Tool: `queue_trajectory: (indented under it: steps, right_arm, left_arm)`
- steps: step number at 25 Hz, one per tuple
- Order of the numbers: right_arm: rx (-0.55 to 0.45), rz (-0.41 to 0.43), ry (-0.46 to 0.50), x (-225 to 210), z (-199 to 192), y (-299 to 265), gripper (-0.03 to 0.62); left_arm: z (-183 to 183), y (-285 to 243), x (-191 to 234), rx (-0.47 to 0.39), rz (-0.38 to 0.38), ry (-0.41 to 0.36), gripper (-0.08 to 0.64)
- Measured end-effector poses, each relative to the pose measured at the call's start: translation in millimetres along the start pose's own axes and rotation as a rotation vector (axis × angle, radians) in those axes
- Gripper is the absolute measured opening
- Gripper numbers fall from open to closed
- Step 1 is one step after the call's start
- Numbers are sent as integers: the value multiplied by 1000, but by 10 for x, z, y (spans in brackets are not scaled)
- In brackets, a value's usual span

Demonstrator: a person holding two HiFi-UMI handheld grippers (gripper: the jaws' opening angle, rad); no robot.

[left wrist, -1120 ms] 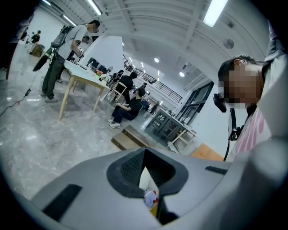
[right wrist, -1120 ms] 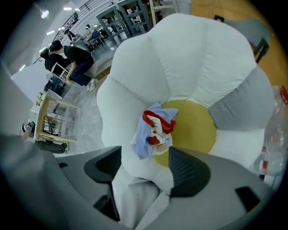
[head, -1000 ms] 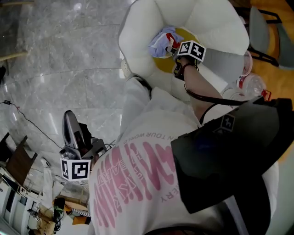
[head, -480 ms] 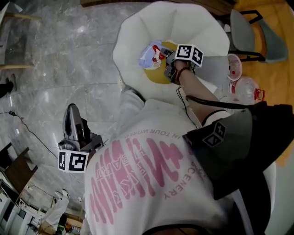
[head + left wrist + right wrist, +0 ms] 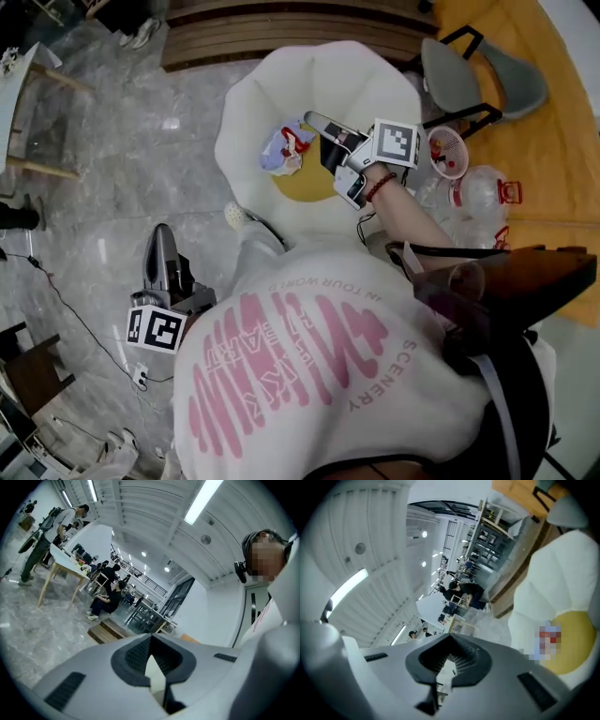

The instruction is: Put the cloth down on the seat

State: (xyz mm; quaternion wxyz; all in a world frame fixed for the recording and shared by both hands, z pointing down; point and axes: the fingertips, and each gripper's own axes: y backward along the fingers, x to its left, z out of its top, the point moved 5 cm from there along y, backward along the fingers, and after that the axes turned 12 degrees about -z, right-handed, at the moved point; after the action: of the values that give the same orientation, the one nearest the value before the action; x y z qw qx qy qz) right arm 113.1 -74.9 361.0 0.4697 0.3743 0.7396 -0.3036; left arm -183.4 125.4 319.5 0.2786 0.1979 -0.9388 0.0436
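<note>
The cloth, pale blue and white with a red patch, lies crumpled on the yellow seat cushion of a white petal-shaped chair. My right gripper hovers over the seat just right of the cloth, apart from it, jaws shut and empty. In the right gripper view the shut right gripper points up past the chair, and the cloth shows as a blurred patch on the cushion. My left gripper hangs low at the left over the marble floor, shut and empty; the left gripper view shows the left gripper with its jaws meeting.
A grey chair stands behind the white one on the orange floor. A small red-rimmed basket and clear plastic containers sit at the right. A wooden step runs along the back. A cable lies on the floor at the left.
The right gripper has let go of the cloth and drawn back to the right of it, jaws now shut. The cloth stays on the seat. The left gripper has barely moved.
</note>
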Motion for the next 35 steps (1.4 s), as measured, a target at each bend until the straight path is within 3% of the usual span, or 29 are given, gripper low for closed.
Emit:
queue_trajectory:
  steps: [4,7,10,12,16,19,21,26,35]
  right_arm:
    - [-45,6,92,414,82,386,12]
    - [-52,-30,152,588,25,510,12]
    - [-56,-109,234,668,-70,632,12]
    - [-67,-147,310,711,-84,678,12]
    - [-113,-135,227,789,-237,729,11]
    - [-132,-132,215,848,-382,746,11]
    - [-140,-160,241,883,-472,781,11]
    - [-138,-182,411,980,-570,853,12]
    - [-158,-205,438,1015,-605,923,12]
  left_arm:
    - [-11,64,-142,32,-43,31,9]
    - [-43,92,-142,149,-81,90,9]
    - [36,123,-201,219,-118,58,9]
    - [139,127,-189,206,-124,27,9]
    - [250,180,-153,171,-131,38,9]
    - [293,288,-127,158,-143,31,9]
    - [305,351,-89,156,-151,41,9]
    - [295,425,-4,167,-178,49,9]
    - [245,391,91,177,-204,51,9]
